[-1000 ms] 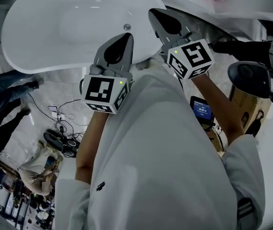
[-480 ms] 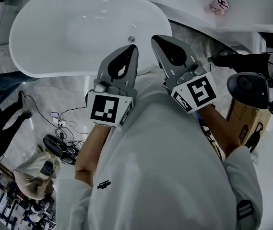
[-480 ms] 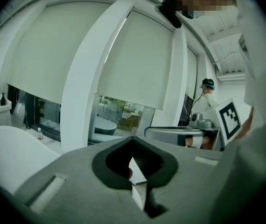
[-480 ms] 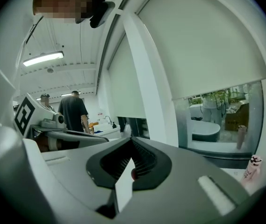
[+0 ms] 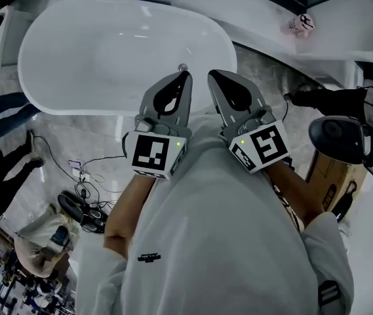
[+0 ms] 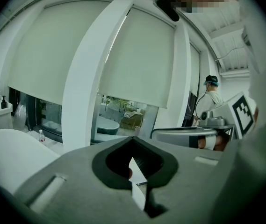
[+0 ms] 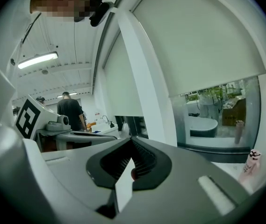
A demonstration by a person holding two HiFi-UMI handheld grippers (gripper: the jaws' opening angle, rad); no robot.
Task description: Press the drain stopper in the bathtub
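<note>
The drain stopper appears to be the small round metal knob (image 5: 182, 66) at the near wall of the white bathtub (image 5: 107, 44), though this is not certain. Only the head view shows it, just past the tips of the left gripper (image 5: 185, 77). The right gripper (image 5: 214, 76) is beside it, over the tub's rim. Both gripper views look up at window blinds (image 6: 137, 55) and miss the tub, but each shows its own jaws pressed together with nothing between them. One pink bottle (image 5: 302, 23) stands on the far ledge, and cables (image 5: 84, 169) lie on the floor.
</note>
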